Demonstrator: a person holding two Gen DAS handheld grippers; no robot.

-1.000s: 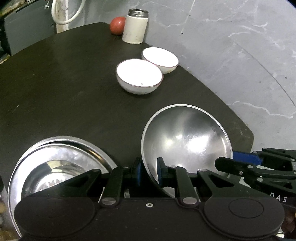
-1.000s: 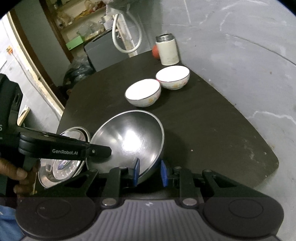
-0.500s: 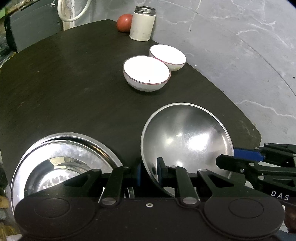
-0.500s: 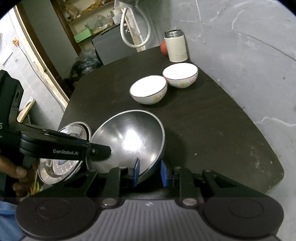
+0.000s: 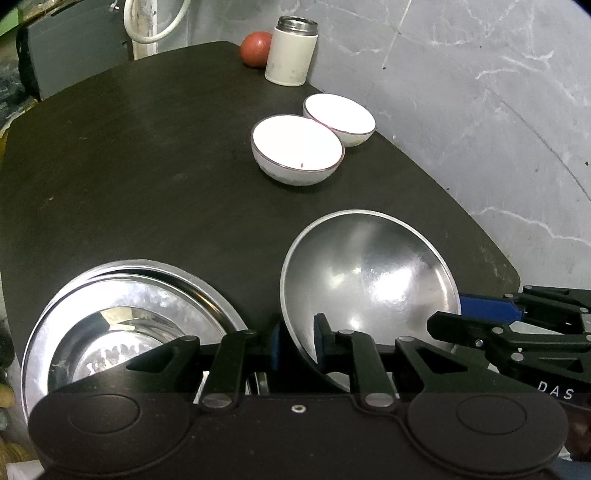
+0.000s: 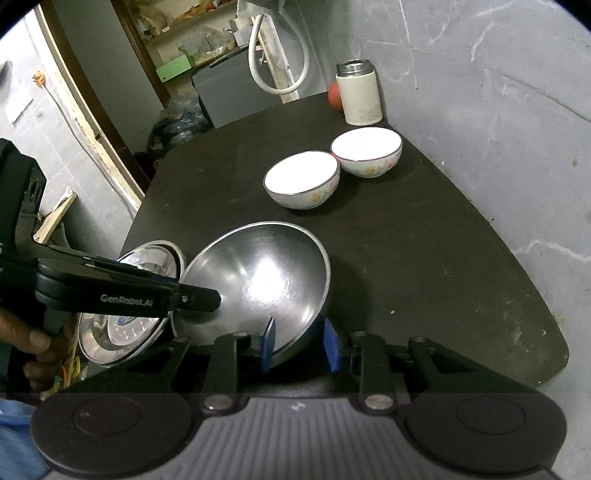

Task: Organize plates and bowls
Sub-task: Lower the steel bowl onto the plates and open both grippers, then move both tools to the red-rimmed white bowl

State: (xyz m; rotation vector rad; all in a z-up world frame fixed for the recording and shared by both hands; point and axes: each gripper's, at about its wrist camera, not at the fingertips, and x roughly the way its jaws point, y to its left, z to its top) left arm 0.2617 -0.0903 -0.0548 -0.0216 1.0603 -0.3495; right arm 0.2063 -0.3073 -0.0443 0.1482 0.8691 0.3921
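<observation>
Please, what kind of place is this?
Probably a home kitchen or dining corner: a dark table carries steel bowls, white ceramic bowls and a flask, with cluttered shelves behind.

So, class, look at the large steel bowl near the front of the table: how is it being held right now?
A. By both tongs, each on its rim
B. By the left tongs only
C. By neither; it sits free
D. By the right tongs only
A: the left tongs and the right tongs each pinch the rim of the steel bowl.
</observation>
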